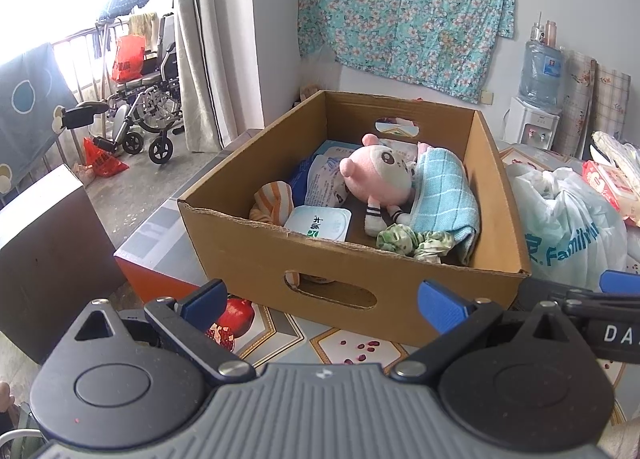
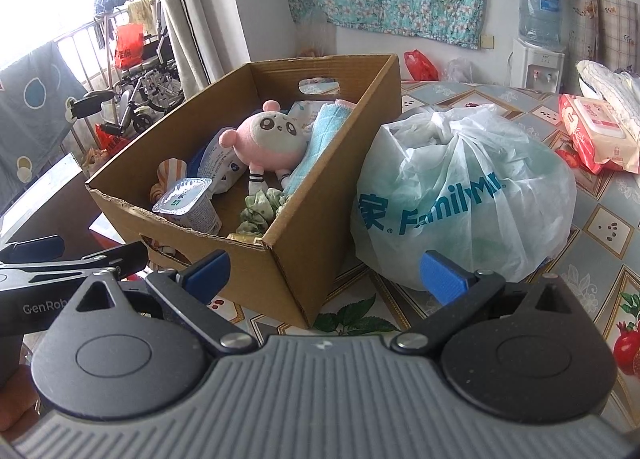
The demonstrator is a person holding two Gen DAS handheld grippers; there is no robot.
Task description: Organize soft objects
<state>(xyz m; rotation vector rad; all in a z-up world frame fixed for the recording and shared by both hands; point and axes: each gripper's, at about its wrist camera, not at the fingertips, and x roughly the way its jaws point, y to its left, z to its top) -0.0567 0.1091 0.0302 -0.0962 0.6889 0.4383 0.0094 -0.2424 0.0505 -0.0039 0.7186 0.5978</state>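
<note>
While both tools hang low over the near edge of the tablecloth (image 2: 600, 227), each is spread wide w/ nothing between its blue pads: left gripper (image 1: 322, 301) points at the front wall of the cardboard box (image 1: 248, 255), right gripper (image 2: 324, 271) sits just beside it, aimed at the box's near right corner and the plastic bag (image 2: 468, 195).

Box stands on the table, open top, handle cutouts front and back. Inside, front to back: yogurt cup (image 1: 320, 224) on its side against the front wall at left, striped orange cloth (image 1: 271, 201) left of it, green scrunchie (image 1: 412, 243) front right. Pink plush toy (image 1: 378, 175) lies mid-box, feet toward the grippers, head toward the back, its right side under or against the blue towel (image 1: 444, 195) along the right wall. White packets behind the plush; can't read them.

Bag, tied shut, touches the box's right wall. Wet-wipes pack (image 2: 596, 131) further right. Beyond: water dispenser (image 2: 538, 39), floral cloth (image 1: 404, 7) on the wall, wheelchair (image 1: 148, 107) at far left by the curtain.
</note>
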